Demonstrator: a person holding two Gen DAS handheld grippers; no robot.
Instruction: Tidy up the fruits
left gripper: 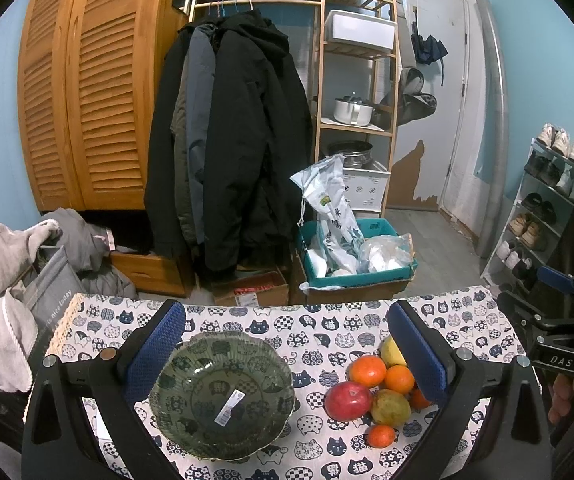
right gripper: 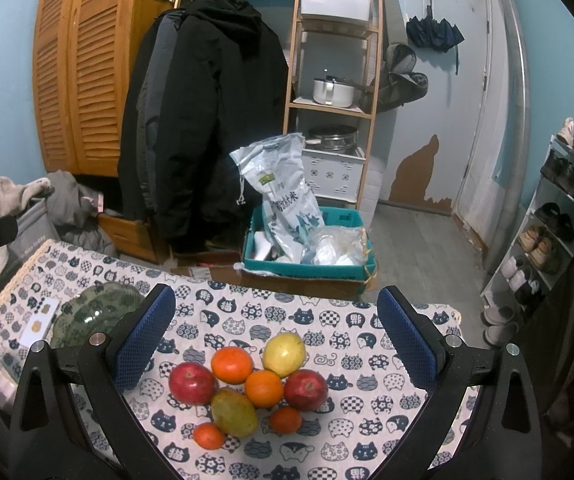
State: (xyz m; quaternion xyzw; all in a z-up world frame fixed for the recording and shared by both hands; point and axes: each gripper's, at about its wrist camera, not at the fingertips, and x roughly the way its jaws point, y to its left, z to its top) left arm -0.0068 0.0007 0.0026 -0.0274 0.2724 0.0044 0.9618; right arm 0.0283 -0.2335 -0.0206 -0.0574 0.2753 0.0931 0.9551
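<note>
the fruit pile [right gripper: 247, 384] lies straight ahead between the wide-open, empty right gripper [right gripper: 275, 336]; the bowl [left gripper: 223, 396] sits left, under the equally open, empty left gripper [left gripper: 287, 352].

Each tool is showing black angular arms, and silver round screws are sitting at the joints. The left tool [left gripper: 287, 344] and right tool [right gripper: 276, 332] are wearing blue textured pads [left gripper: 158, 348] inside their fingers. White lettering "DAS" is showing on the right tool's black body.

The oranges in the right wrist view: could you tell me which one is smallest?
The front-left orange, beside the mango, nearest the camera. The other three are larger and lie farther back.
</note>
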